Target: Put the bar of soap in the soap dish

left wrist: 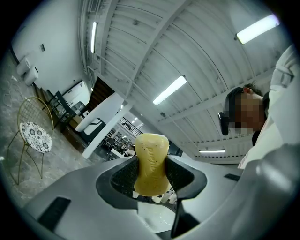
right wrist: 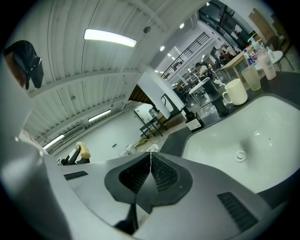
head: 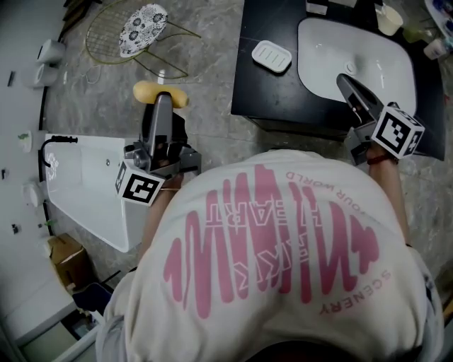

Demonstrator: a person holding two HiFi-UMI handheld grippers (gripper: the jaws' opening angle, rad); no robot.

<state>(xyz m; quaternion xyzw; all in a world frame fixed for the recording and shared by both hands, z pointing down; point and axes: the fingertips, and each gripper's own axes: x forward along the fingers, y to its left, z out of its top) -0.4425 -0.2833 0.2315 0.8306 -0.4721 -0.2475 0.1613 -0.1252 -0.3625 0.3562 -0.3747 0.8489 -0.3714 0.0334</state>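
A grey marbled floor [head: 212, 85] fills most of the head view, seen from above over the person's white shirt [head: 283, 261] with pink print. At the upper right stands a black counter [head: 258, 95] with a white basin [head: 368, 63] sunk into it. At the left edge of the view lies a white bathtub [head: 85, 184], with a cardboard box [head: 67, 258] near its lower end. Beyond it, at the top of the view, stands a wire chair [head: 141, 28] with a patterned cushion. The left gripper [head: 162, 99] is out over the floor between the tub and the counter, its jaws spread wide and clamped on a yellow bar of soap [left wrist: 151, 164], which stands upright between the pads. The right gripper [head: 345, 81] reaches over the basin's near rim with its jaws pressed together and nothing between them. The white soap dish [head: 272, 56] sits near the counter's left edge, just beside the basin, well apart from the soap; the floor and the counter's left edge lie between them. A pale mug [head: 388, 20] stands at the counter's far edge.
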